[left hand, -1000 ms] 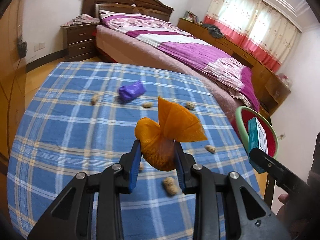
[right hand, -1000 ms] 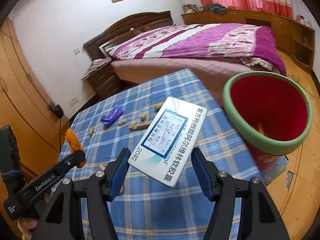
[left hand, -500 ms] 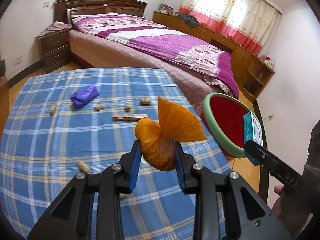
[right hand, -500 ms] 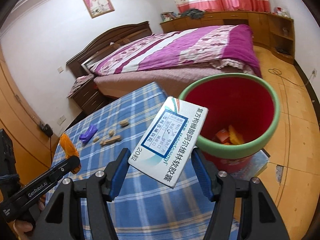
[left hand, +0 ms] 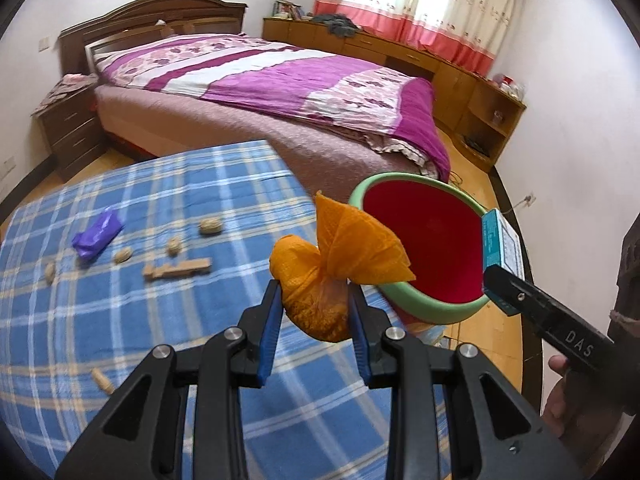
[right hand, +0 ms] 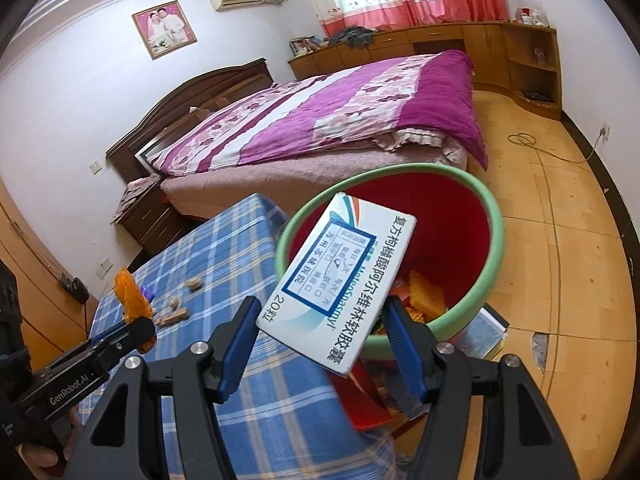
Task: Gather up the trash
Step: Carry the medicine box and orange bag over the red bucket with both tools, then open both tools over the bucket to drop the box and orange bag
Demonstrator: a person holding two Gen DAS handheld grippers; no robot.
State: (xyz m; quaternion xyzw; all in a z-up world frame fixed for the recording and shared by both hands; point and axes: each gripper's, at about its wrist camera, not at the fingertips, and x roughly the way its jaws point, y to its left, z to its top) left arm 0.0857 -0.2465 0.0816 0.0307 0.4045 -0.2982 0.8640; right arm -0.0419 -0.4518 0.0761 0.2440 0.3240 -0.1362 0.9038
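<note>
My left gripper (left hand: pixel 314 312) is shut on a crumpled orange wrapper (left hand: pixel 320 280) and holds it above the table's right edge, just left of the red bin with a green rim (left hand: pixel 420 240). My right gripper (right hand: pixel 320 332) is shut on a white medicine box (right hand: pixel 340 284) and holds it over the near rim of the bin (right hand: pixel 492 240). The bin holds some orange and red trash (right hand: pixel 424 292). The box also shows in the left wrist view (left hand: pixel 500 252), the wrapper in the right wrist view (right hand: pixel 130 292).
The blue checked table (left hand: pixel 120 320) carries a purple wrapper (left hand: pixel 98 236), several peanut shells (left hand: pixel 210 226) and wooden sticks (left hand: pixel 178 270). A bed (left hand: pixel 280 80) stands behind the table. Papers (right hand: pixel 484 332) lie on the wooden floor beside the bin.
Both grippers have swung right from over the table toward the bin. The box now hangs over the bin's rim and the orange wrapper is beside it.
</note>
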